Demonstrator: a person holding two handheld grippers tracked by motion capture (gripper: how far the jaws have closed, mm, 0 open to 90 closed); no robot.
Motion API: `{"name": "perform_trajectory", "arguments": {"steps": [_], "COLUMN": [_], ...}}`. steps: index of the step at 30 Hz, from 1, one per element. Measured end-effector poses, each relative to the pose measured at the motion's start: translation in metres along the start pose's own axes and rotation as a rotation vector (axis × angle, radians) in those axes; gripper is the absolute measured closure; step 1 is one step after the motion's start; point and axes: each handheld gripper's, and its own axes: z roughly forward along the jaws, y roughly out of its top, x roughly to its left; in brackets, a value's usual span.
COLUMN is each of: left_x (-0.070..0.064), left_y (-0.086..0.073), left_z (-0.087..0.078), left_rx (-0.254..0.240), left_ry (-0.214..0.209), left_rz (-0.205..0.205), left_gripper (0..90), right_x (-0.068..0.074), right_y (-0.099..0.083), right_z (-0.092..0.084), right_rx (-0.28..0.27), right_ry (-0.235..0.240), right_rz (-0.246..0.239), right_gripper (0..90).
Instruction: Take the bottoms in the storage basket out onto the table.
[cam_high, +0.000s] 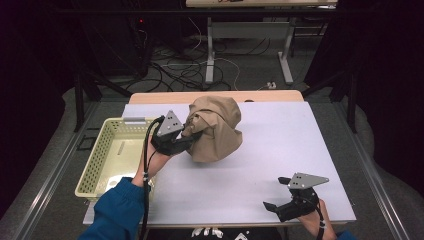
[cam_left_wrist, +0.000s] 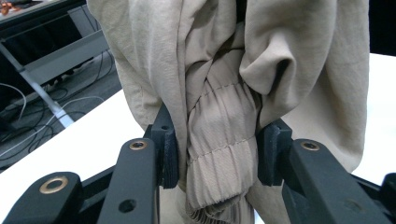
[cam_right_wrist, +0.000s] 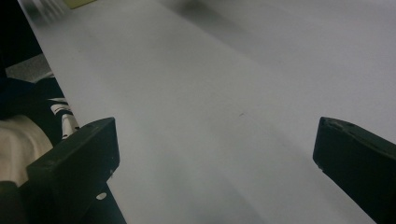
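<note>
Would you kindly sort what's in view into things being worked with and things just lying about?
In use:
- beige garment
- left gripper, fingers shut on its elastic cuff

Idle:
- yellow basket
- right gripper, open
- floor cables

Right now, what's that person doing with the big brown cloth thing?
A person is working at a white table with tongs in each hand. The left tongs are shut on a bunched-up tan garment, pinching its gathered elastic cuff and holding the bundle up in the middle of the table. The right tongs are open and carry nothing, low near the table's front right corner. A pale yellow plastic basket sits at the left edge of the table, beside the left hand.
</note>
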Motion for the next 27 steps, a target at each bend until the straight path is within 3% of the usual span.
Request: {"name": "perform_trajectory", "arguments": {"steps": [27], "left_x": [-0.018], "left_y": [-0.013], "left_z": [0.031], "left_rx": [0.037], "left_ry": [-0.019], "left_rz": [-0.004], "left_gripper": [60.2], "right_x": [0.000], "right_y": [0.000], "right_z": [0.000], "right_rx": [0.001], "right_ry": [-0.001], "right_rz": [0.006], "right_gripper": [0.0]}}
